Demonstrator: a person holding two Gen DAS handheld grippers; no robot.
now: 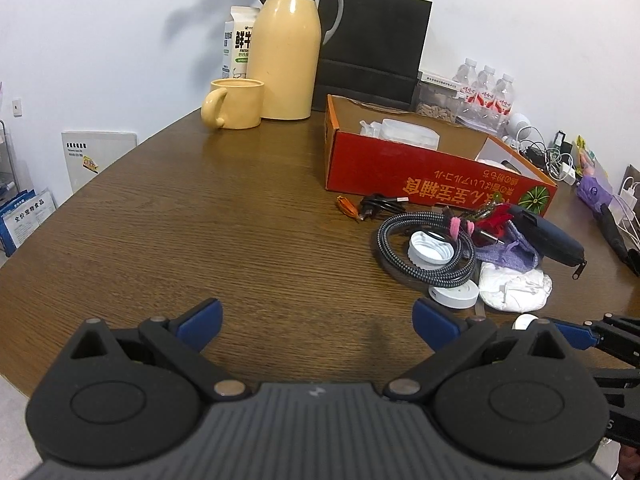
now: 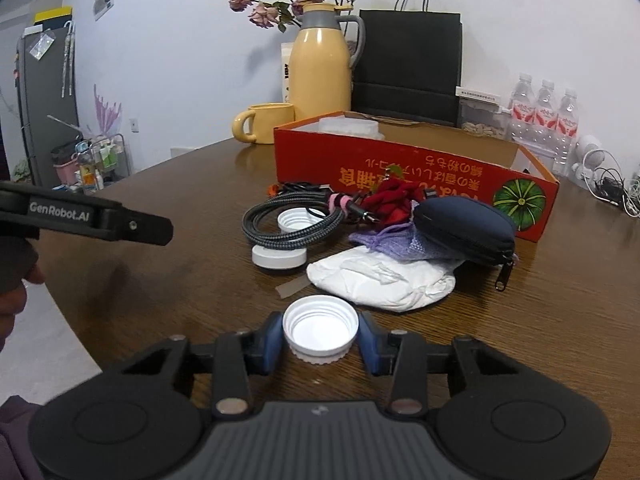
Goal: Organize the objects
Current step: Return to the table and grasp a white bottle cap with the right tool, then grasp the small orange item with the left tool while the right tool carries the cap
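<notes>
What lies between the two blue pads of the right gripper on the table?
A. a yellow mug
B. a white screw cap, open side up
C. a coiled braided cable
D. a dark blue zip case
B: in the right wrist view the white screw cap sits open side up on the table between the pads of the right gripper, which stand close at both its sides.

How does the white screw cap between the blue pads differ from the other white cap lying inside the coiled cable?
The near white ribbed cap sits alone between the right gripper pads; the far white cap lies ringed by the braided grey cable, ungripped. Both are white, threaded, open side up.
</notes>
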